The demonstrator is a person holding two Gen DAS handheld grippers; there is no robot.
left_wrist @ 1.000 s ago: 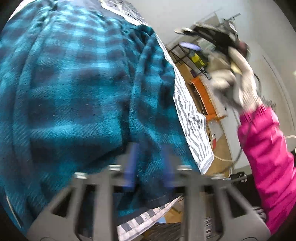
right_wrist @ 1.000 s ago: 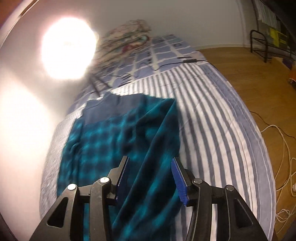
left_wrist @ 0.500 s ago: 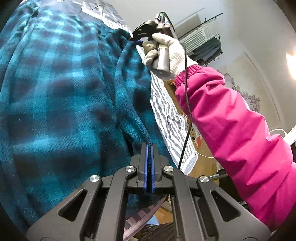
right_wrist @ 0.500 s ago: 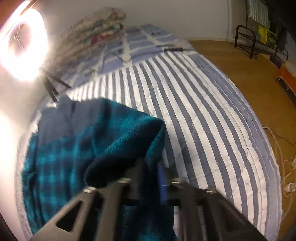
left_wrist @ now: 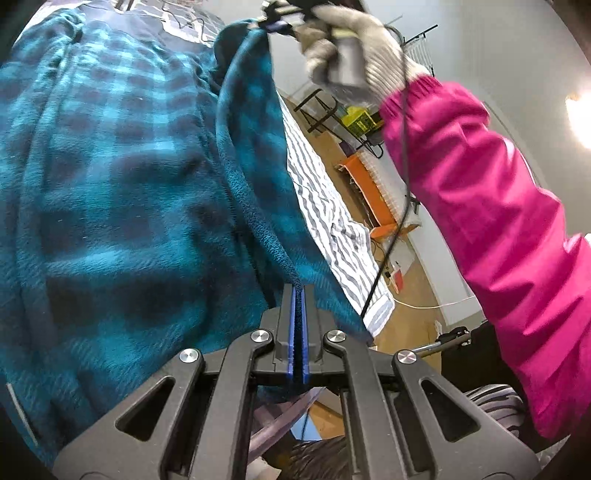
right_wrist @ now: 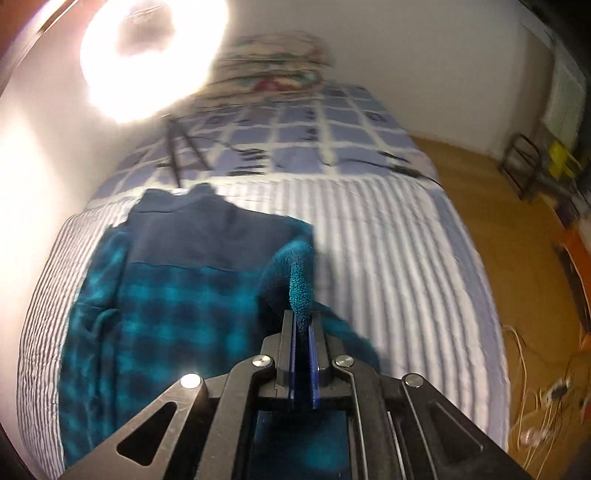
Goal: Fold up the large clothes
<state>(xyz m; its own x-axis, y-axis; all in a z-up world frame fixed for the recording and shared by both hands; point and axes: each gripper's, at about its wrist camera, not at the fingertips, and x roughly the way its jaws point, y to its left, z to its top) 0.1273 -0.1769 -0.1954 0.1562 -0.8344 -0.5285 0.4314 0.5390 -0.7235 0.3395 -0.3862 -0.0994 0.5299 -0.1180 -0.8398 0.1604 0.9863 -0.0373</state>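
Note:
A large teal and dark blue plaid fleece garment (left_wrist: 122, 192) lies spread on the striped bedcover (right_wrist: 388, 236). My left gripper (left_wrist: 297, 291) is shut on the garment's near right edge, which runs as a raised fold up to the far corner. There my right gripper (left_wrist: 275, 23), held by a gloved hand (left_wrist: 354, 51) with a pink sleeve (left_wrist: 491, 206), pinches the cloth. In the right wrist view the right gripper (right_wrist: 303, 317) is shut on a lifted fold of the same fleece (right_wrist: 173, 295), above its navy upper part.
A checked blue quilt (right_wrist: 306, 129) and a folded patterned blanket (right_wrist: 273, 70) lie at the bed's far end, with a bright ring light (right_wrist: 147, 55) on the left. Wooden floor (right_wrist: 517, 221), a black rack (right_wrist: 524, 162), an orange object (left_wrist: 373, 199) and loose cables (right_wrist: 543, 391) are to the right.
The right gripper came down onto the garment's right edge, closed on it and lifted it into a fold. The left gripper closed on the near edge and has stayed there.

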